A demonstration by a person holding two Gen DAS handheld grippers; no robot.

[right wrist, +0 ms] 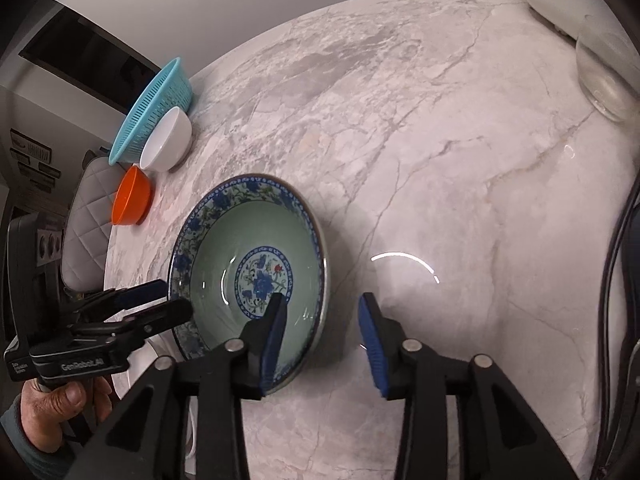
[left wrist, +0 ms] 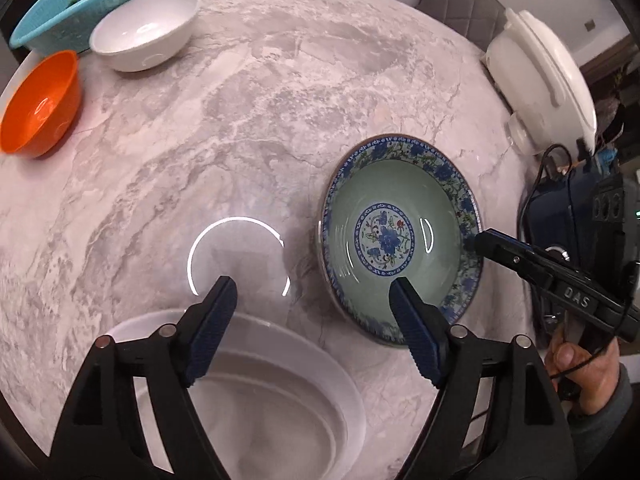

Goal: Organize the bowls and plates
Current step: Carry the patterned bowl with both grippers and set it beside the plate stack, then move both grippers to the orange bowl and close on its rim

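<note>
Though astride bowl (right wrist: 224, 248), right jaws apart.

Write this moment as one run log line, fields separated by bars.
left gripper: open, over table | right gripper: open, straddling patterned bowl rim | white plate: below left gripper

Marble table (left wrist: 260, 92), bowls (left wrist: 400, 236), plate (left wrist: 304, 364), basket (left wrist: 60, 12)

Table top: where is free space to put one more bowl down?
The wide bare marble between the white bowl, the patterned bowl and the white pot is free. Crowded: the far-left edge, with blue basket and orange bowl.
</note>
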